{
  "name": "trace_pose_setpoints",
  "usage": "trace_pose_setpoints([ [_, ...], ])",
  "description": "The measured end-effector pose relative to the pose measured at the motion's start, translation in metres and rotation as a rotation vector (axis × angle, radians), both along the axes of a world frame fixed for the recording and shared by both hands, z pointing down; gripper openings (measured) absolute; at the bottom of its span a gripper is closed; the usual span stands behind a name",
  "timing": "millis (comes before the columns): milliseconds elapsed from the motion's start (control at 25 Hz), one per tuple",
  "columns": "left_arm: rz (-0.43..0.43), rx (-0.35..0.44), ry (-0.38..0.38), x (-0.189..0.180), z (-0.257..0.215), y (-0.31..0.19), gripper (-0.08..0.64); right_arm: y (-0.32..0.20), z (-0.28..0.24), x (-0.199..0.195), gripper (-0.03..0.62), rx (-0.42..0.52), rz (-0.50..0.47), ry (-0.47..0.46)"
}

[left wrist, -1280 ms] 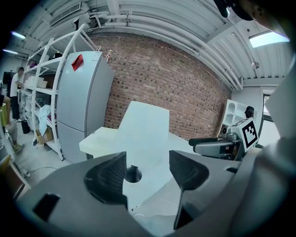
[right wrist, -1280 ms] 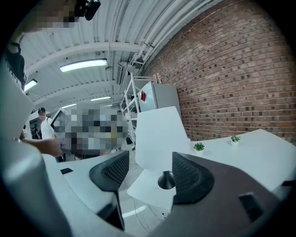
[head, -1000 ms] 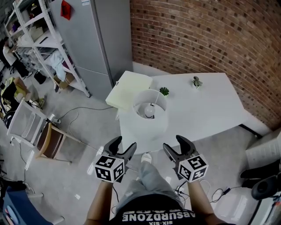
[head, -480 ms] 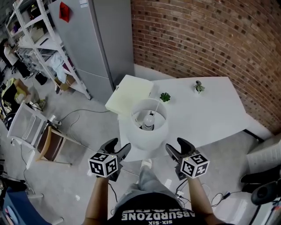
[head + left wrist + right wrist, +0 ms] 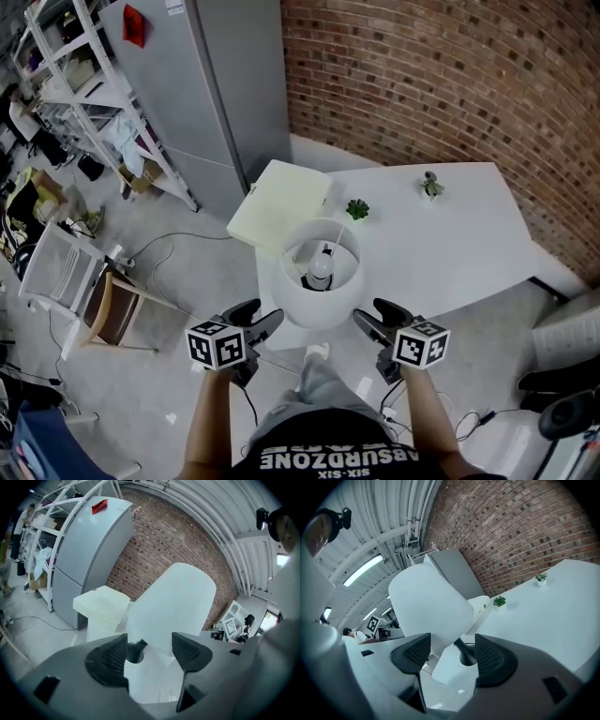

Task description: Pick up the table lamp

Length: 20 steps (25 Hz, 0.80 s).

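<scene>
Left gripper view looks along the left gripper (image 5: 149, 644), whose two dark ribbed jaws stand apart with nothing clamped between them; through the gap shows the dark foot of the table lamp (image 5: 173, 602), with its white shade rising above and beyond the jaw tips. Right gripper view tells the same of the right gripper (image 5: 452, 644): jaws apart and empty, the lamp's dark foot and stem showing in the gap and the white shade (image 5: 426, 602) leaning over the left jaw. From the head view, the left gripper (image 5: 260, 316) and the right gripper (image 5: 373, 314) are held low on either side of the lamp (image 5: 321, 281), each just beside the lower rim of the shade, their marker cubes nearest the person. The lamp stands upright at the near corner of the white table (image 5: 450, 234), and its bulb (image 5: 322, 272) shows down through the open top of the shade. Just behind the lamp a pale cream box (image 5: 281, 199) lies at the table's left end. Two small potted plants (image 5: 356, 209) (image 5: 431, 186) stand farther back on the tabletop, well apart from each other. A brick wall (image 5: 450, 75) runs behind the table, a tall grey cabinet (image 5: 206, 84) stands to its left, and white shelving (image 5: 84, 84) and a chair (image 5: 66, 272) lie farther left on the floor.
</scene>
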<state>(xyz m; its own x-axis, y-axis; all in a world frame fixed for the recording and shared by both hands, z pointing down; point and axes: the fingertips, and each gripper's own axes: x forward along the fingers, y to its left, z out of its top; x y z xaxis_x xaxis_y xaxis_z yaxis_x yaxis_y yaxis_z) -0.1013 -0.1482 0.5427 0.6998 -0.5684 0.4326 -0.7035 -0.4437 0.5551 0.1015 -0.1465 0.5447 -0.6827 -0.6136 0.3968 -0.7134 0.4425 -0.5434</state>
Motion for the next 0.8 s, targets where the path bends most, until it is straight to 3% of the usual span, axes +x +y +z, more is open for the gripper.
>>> trace_pose_setpoints([
  [800,0.148,-0.151,0.371,0.015,0.009,-0.006,0.278,-0.006,0.011,-0.015,0.259,-0.156,-0.118,-0.401],
])
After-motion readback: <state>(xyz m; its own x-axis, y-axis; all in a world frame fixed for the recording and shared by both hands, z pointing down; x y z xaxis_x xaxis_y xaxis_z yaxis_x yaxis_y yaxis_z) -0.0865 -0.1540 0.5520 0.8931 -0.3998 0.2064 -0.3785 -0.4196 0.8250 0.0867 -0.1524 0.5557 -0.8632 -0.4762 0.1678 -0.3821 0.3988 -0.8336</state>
